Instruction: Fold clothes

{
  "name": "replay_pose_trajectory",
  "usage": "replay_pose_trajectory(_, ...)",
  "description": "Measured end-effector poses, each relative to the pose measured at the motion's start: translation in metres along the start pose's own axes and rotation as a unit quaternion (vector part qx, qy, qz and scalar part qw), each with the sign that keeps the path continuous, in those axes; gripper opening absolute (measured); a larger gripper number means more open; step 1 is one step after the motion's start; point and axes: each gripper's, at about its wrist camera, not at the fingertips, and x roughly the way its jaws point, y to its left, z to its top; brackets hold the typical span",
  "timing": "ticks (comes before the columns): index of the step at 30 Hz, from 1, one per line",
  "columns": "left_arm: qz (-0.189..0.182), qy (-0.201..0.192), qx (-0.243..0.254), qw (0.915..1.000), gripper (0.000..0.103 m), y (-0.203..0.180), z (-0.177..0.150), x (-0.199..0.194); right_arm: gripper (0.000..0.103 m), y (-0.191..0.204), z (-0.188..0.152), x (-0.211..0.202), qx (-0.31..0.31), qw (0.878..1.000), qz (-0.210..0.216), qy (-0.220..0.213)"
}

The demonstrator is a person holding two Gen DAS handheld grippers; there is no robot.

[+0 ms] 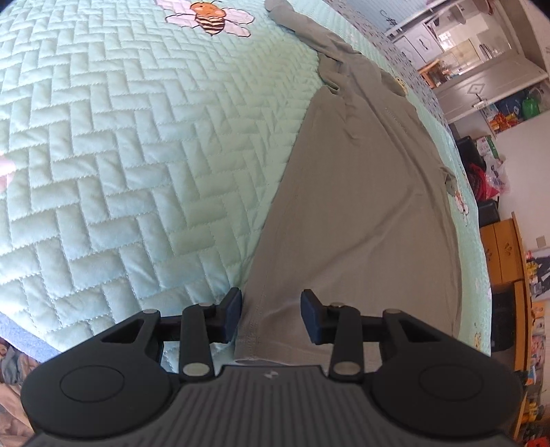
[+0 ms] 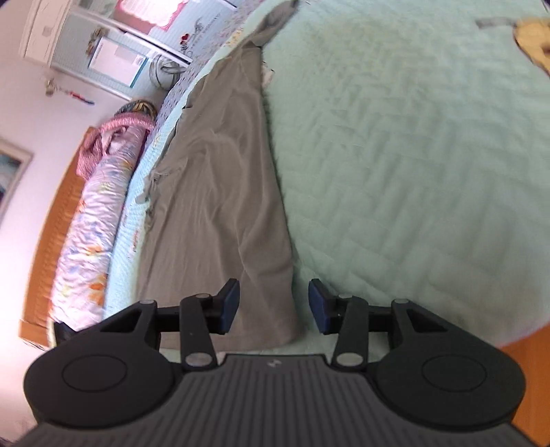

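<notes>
Where bee embroidery (image 1: 208,17) shows, no legible writing.

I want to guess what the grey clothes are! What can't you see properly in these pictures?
- Grey garment: its near hem lies under the left gripper, so its whole shape stays unclear.
- Right wrist view: motion blur smears the quilt stitching.
- Yellow thing: cut off by the picture's edge.
- Shelf clutter: too small to name.
</notes>
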Motion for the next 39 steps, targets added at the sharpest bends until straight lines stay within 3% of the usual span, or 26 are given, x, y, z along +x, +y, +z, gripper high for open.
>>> replay_pose_trajectory(3, -0.012, 0.003, -0.020, 0.9997, 0.044, 0.005, 0.002, 0.001, 0.043, -0.001, 0.001, 0.006, 0.008, 1.000, 0.010, 0.005)
replay_pose_trajectory(4, -0.016, 0.005, -0.026, 0.9995, 0.045, 0.007, 0.003, 0.002, 0.032, -0.001, 0.001, 0.008, 0.007, 1.000, 0.005, 0.007)
replay_pose_trajectory(7, -0.026, 0.008, -0.037, 0.9989, 0.048, 0.010, 0.004, 0.002, 0.011, 0.002, 0.000, 0.009, -0.003, 1.000, -0.012, 0.011)
replay_pose_trajectory(10, -0.023, 0.005, -0.025, 0.9994, 0.048, 0.008, 0.000, -0.001, 0.002, 0.002, -0.001, 0.006, -0.011, 1.000, -0.022, 0.008)
replay_pose_trajectory(15, -0.011, 0.002, -0.020, 0.9997, 0.043, 0.005, -0.004, -0.004, 0.001, 0.009, -0.004, 0.000, -0.024, 0.999, -0.041, -0.007)
replay_pose_trajectory(16, 0.008, 0.002, -0.010, 0.9999, 0.029, 0.002, -0.005, -0.005, 0.001, 0.010, -0.004, -0.001, -0.023, 0.999, -0.045, -0.012)
replay_pose_trajectory(17, 0.031, 0.004, 0.000, 0.9995, 0.004, -0.001, -0.005, -0.004, 0.001, 0.011, -0.004, -0.003, -0.022, 0.998, -0.048, -0.016)
replay_pose_trajectory(18, 0.050, 0.008, 0.013, 0.9986, 0.000, -0.004, -0.006, -0.003, 0.001, 0.011, -0.004, -0.005, -0.020, 0.998, -0.051, -0.021)
replay_pose_trajectory(24, 0.073, 0.000, 0.049, 0.9961, 0.000, -0.020, -0.015, -0.017, 0.001, 0.017, -0.002, -0.028, -0.027, 0.996, -0.076, -0.031)
replay_pose_trajectory(27, 0.084, 0.016, 0.069, 0.9940, 0.000, -0.023, -0.021, -0.013, 0.001, 0.020, 0.000, -0.031, -0.037, 0.995, -0.092, -0.024)
replay_pose_trajectory(31, 0.084, 0.025, 0.058, 0.9945, 0.001, -0.015, -0.023, -0.006, 0.000, 0.010, 0.001, -0.022, -0.024, 0.992, -0.124, -0.010)
replay_pose_trajectory(39, 0.085, 0.030, 0.074, 0.9931, 0.002, -0.025, -0.019, -0.006, 0.001, 0.014, -0.002, -0.019, -0.046, 0.989, -0.143, 0.004)
